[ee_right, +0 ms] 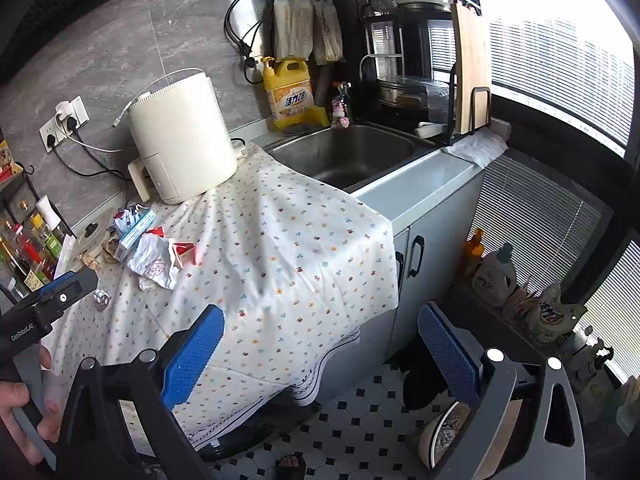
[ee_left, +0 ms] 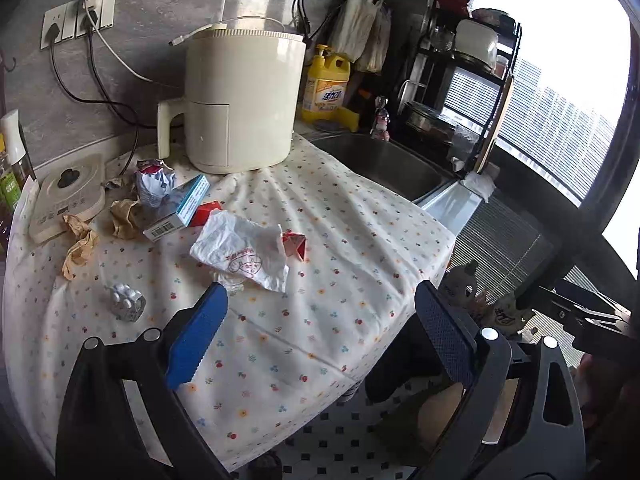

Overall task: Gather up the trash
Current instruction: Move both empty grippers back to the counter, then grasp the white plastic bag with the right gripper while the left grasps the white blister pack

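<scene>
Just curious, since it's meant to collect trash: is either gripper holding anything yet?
No: the left gripper and right gripper both stand open and empty above the floral tablecloth.

Left gripper (ee_left: 320, 320) open over tablecloth (ee_left: 340, 240); crumpled white bag (ee_left: 244, 252), boxes, wrappers near its far-left corner.
</scene>
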A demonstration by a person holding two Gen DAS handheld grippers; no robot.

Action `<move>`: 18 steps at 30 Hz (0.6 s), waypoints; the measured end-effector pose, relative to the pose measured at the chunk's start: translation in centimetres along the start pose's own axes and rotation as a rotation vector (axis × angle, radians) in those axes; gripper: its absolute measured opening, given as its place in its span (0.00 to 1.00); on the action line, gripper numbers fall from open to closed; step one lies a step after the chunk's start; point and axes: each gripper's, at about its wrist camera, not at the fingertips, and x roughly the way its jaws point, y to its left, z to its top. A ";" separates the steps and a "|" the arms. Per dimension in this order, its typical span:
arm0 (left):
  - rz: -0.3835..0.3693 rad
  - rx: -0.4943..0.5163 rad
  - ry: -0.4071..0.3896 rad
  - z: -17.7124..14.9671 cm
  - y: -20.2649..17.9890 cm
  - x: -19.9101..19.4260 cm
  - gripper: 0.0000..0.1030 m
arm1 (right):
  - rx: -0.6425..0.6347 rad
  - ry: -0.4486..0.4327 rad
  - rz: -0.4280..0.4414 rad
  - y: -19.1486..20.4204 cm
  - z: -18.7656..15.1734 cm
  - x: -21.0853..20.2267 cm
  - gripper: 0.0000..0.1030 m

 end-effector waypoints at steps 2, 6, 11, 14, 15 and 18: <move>0.021 -0.012 0.000 -0.2 1.9 -0.3 0.91 | -0.020 0.017 0.059 1.8 0.2 1.0 0.93; 0.052 -0.041 -0.001 -0.4 5.8 -0.7 0.91 | -0.042 0.058 0.128 5.4 0.4 3.2 0.93; 0.079 -0.063 0.013 -0.3 10.2 -0.2 0.91 | -0.061 0.091 0.191 9.8 0.4 6.2 0.91; 0.087 -0.062 0.029 -0.4 12.6 0.4 0.91 | -0.089 0.126 0.243 12.8 0.6 8.5 0.79; 0.090 -0.061 0.036 -0.4 13.4 0.6 0.91 | -0.099 0.135 0.255 13.8 0.6 9.2 0.75; 0.102 -0.064 0.057 -0.4 15.5 1.1 0.89 | -0.114 0.160 0.292 16.9 0.8 11.5 0.69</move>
